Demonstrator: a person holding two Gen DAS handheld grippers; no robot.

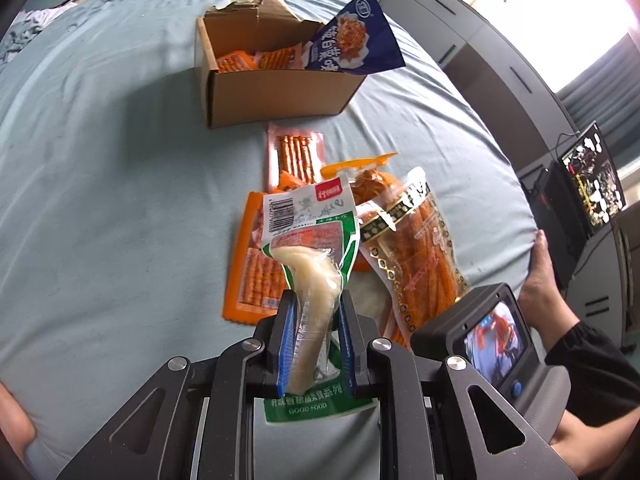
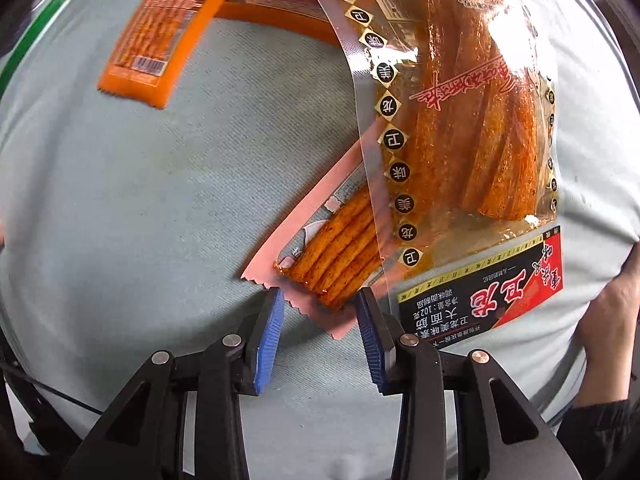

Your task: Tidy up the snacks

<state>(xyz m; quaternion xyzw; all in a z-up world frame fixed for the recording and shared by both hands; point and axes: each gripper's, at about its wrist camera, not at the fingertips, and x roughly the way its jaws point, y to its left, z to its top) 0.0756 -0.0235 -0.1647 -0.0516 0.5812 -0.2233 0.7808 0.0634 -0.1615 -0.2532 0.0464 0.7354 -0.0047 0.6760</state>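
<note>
My left gripper (image 1: 316, 300) is shut on a green-and-white snack packet (image 1: 308, 220) with a pale piece inside, held up above the pile. Below it on the sheet lie an orange strip packet (image 1: 248, 276), a pink strip packet (image 1: 294, 152) and a large clear packet of red spicy strips (image 1: 416, 248). My right gripper (image 2: 320, 300) points down, open, with the corner of a pink strip packet (image 2: 332, 240) between its pads. The pads do not press on it. That packet is partly under the large clear packet (image 2: 480, 120). An orange packet (image 2: 160, 40) lies further off.
An open cardboard box (image 1: 280, 92) stands at the far side of the bed with orange packets and a dark blue packet (image 1: 352, 40) in it. Pale blue sheet (image 1: 100, 200) covers the bed. A hand (image 1: 540, 272) rests at the right edge; a monitor (image 1: 592, 184) stands beyond.
</note>
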